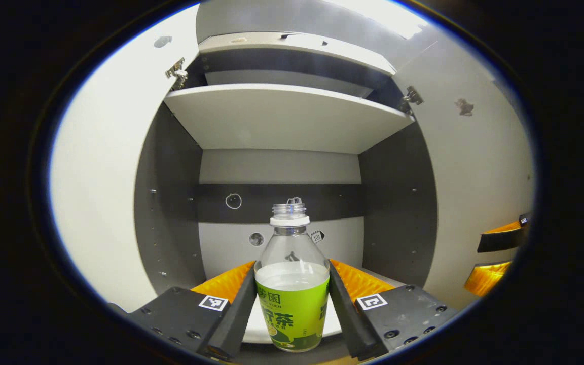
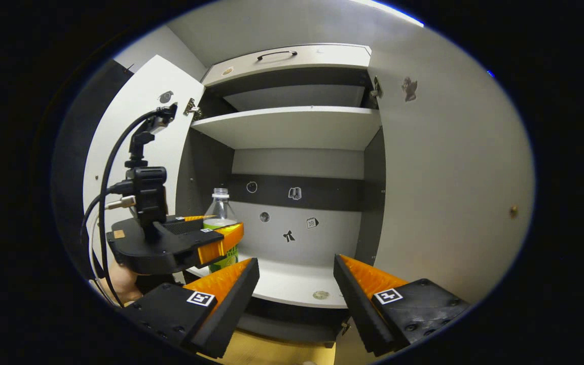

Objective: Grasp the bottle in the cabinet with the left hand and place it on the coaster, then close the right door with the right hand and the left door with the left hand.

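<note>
Bottle (image 1: 292, 284), uncapped and part-filled w/ clear liquid, green label round its lower half, is standing upright on the cabinet's lower shelf (image 1: 259, 324). Left gripper (image 1: 292, 299) is clamping it: both fingers are pressing against the labelled body, one on each side. In the right gripper view the same left gripper (image 2: 221, 242) is reaching into the cabinet from the left, w/ cables and a camera mount rising from its top and a hand (image 2: 119, 284) holding it from below; the bottle (image 2: 219, 213) is showing just behind its fingers. Right gripper (image 2: 296, 284) is hanging outside the cabinet front, fingers spread well apart and gripping nothing. Upper shelf (image 2: 292, 129) is spanning the cabinet above. Left door (image 2: 145, 126) and right door (image 2: 449, 167) are both standing open.
</note>
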{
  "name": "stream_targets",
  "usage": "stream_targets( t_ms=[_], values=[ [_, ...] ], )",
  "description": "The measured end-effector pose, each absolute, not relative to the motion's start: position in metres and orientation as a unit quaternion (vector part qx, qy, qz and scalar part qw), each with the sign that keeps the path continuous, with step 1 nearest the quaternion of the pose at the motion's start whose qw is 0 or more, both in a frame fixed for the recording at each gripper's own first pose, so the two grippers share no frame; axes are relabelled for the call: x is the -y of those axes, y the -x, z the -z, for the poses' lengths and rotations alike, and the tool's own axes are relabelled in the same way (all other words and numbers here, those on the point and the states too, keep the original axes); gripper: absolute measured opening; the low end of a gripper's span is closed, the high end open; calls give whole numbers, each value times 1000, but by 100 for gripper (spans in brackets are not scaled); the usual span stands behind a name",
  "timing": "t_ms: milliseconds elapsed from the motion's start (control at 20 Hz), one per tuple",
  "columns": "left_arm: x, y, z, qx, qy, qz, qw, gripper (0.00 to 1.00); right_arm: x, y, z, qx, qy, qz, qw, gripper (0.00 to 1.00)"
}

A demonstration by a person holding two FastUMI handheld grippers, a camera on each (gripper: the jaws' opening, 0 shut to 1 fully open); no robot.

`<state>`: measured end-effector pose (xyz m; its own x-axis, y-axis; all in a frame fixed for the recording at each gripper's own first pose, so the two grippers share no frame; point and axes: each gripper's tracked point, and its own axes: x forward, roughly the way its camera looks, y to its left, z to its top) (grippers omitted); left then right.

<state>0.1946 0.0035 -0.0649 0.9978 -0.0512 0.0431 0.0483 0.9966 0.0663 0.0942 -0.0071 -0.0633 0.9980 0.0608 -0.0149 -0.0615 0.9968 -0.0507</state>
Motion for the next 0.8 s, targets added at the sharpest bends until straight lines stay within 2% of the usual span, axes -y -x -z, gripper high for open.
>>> stream_targets(
  t_ms=[450,800],
  values=[
    [0,-72,84,5,-26,68,997,77,-14,2,65,-24,39,25,999,98],
    [13,-4,162,-11,2,108,994,77,-14,14,97,-49,81,48,994,98]
  ],
)
